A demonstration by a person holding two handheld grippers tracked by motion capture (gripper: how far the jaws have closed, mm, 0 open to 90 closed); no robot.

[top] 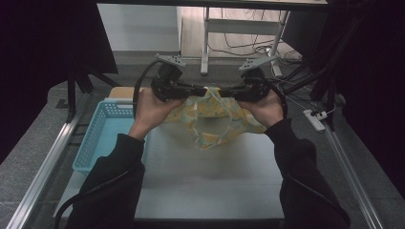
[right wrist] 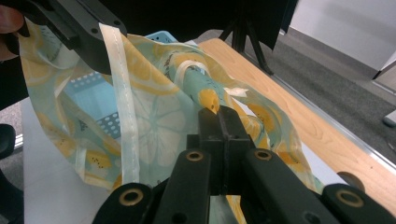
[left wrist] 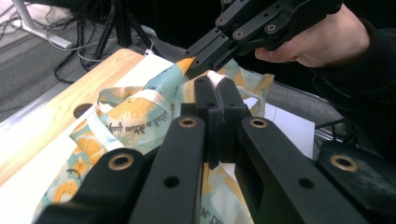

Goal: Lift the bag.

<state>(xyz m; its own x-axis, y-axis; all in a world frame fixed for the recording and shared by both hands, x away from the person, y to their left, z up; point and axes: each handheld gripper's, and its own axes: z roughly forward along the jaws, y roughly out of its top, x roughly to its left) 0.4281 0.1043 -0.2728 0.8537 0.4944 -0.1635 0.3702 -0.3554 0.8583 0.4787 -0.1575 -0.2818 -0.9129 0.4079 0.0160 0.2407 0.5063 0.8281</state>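
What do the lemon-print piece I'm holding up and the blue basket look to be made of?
The lemon-print piece looks like thin woven cloth, matte: it sags in soft folds between the left gripper and right gripper, with a stitched white tape edge. The blue basket looks like moulded plastic, slightly glossy, with rigid walls pierced by regular holes.

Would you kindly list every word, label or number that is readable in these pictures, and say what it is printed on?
Dark script on the lemon-print cloth, beside its white trim: it appears upside down and blurred in the left gripper view, too unclear to quote.
A second fragment of the same script near that view's bottom edge: too blurred to read.
Left gripper, right gripper, blue basket: no readable markings.
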